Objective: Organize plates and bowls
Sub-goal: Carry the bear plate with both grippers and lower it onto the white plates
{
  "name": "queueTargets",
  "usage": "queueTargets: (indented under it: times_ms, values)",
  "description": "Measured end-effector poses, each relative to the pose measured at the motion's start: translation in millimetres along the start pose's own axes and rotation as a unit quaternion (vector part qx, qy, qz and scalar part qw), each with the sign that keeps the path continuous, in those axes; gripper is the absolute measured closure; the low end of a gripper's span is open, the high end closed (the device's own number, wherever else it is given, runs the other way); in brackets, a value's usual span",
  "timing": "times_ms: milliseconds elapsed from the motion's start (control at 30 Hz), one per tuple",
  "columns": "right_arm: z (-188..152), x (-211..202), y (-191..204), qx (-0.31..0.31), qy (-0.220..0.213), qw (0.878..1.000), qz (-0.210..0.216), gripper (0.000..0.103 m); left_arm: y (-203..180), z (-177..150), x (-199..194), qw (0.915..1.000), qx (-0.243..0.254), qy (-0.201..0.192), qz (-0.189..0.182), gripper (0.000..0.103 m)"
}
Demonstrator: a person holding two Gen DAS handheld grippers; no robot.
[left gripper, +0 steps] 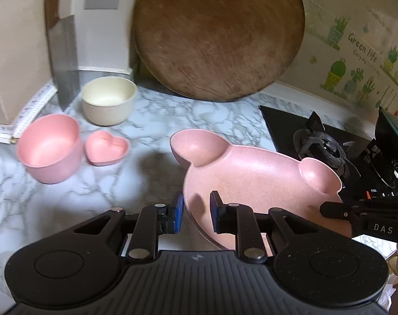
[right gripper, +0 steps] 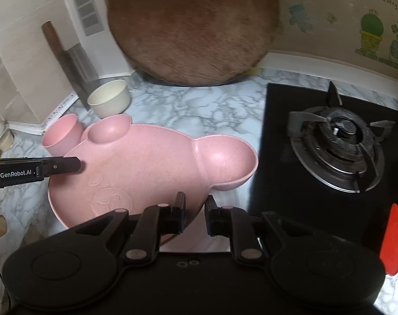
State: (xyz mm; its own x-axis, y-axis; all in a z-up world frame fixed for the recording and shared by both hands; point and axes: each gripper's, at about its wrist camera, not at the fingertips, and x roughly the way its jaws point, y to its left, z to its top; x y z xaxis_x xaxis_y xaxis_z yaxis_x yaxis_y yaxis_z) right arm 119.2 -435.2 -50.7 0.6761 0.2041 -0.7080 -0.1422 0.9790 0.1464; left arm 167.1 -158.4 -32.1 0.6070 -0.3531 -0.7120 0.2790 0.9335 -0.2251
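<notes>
A pink bear-shaped plate [left gripper: 251,181] [right gripper: 146,162] with two round ear hollows hangs over the marble counter [left gripper: 151,120], gripped from both sides. My left gripper [left gripper: 196,214] is shut on its near rim, and the right gripper [right gripper: 195,214] is shut on the rim below one ear. Each gripper shows in the other's view, the right gripper [left gripper: 323,208] and the left gripper [right gripper: 78,164] both at the plate's edge. To the left on the counter stand a pink bowl [left gripper: 49,149] [right gripper: 63,134], a small pink heart dish [left gripper: 105,148] and a cream bowl [left gripper: 108,99] [right gripper: 109,99].
A large round wooden board [left gripper: 217,34] leans on the back wall. A cleaver [left gripper: 65,63] stands by the left wall beside a tape measure [left gripper: 33,107]. A black gas hob [right gripper: 335,141] fills the right side. A red object [right gripper: 393,239] shows at the right edge.
</notes>
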Motion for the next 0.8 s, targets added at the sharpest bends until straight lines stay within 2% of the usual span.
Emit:
queueTargets:
  times_ms: [267, 800]
  values:
    - [-1, 12, -28, 0.007, 0.006, 1.0, 0.007, 0.087, -23, -2, 24, 0.9999, 0.004, 0.008, 0.006, 0.083]
    - [-3, 41, -35, -0.007, 0.022, 1.0, 0.009, 0.087, -22, -9, 49, 0.9993, -0.007, 0.025, 0.027, 0.083]
